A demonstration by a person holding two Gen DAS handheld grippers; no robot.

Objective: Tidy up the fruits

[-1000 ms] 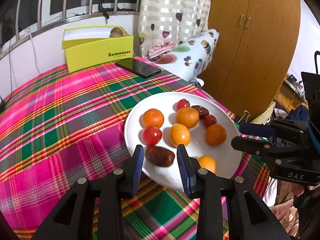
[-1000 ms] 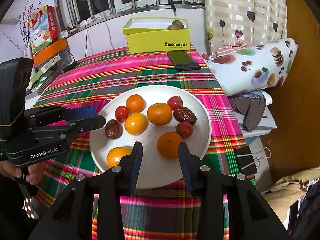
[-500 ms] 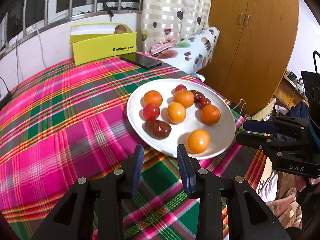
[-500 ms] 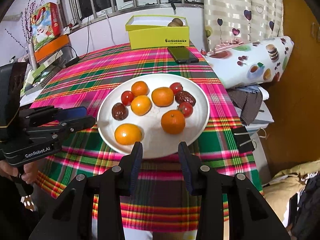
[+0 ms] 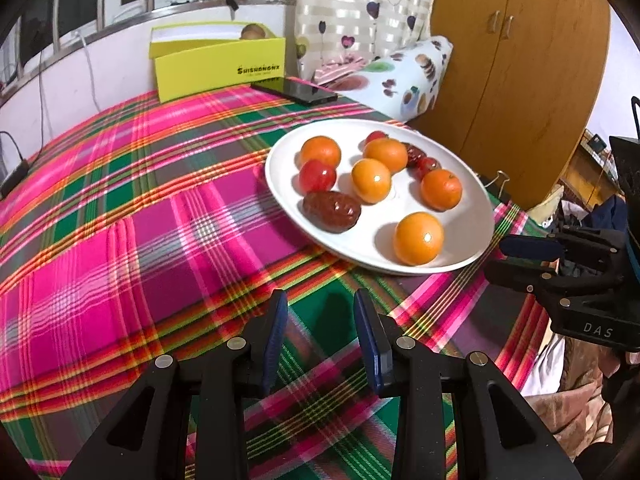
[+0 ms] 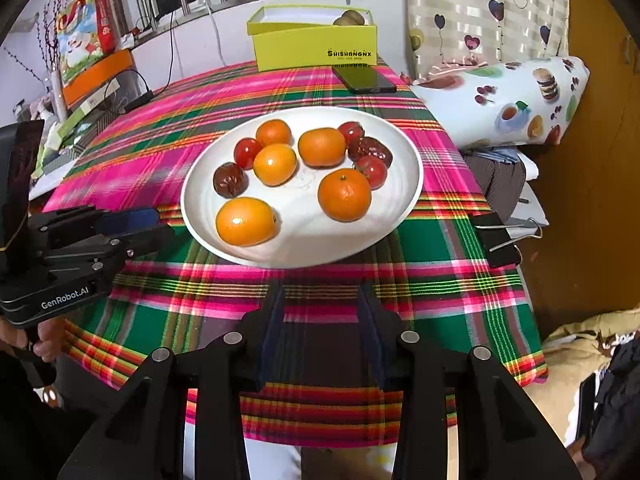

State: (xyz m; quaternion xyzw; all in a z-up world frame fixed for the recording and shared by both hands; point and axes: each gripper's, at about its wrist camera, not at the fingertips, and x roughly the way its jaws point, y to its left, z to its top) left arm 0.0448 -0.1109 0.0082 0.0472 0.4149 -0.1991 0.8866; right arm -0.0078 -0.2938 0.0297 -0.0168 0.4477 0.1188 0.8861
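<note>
A white plate (image 5: pixel 472 216) (image 6: pixel 400 196) on the plaid tablecloth holds several oranges, such as one near its front rim (image 5: pixel 418 239) (image 6: pixel 245 221), plus small red tomatoes (image 5: pixel 317 176) (image 6: pixel 247 152) and dark red dates (image 5: pixel 331 211) (image 6: pixel 229 179). My left gripper (image 5: pixel 321 304) hovers open over the cloth short of the plate, with nothing between its blue pads. My right gripper (image 6: pixel 321 296) is open too, just short of the plate's near rim, and it also shows at the right of the left wrist view (image 5: pixel 516 258).
A yellow box (image 5: pixel 218 64) (image 6: pixel 314 44) with a kiwi inside stands at the table's far edge, a black phone (image 5: pixel 294 92) (image 6: pixel 363 79) beside it. A patterned pillow (image 6: pixel 504 104) and a wooden wardrobe (image 5: pixel 520 60) lie to the right. A binder clip (image 6: pixel 500 236) grips the cloth's edge.
Both grippers have drawn back from the plate and sunk lower; the fruit that lay between and behind the fingers now sits well ahead of them. Jaw gaps look unchanged.
</note>
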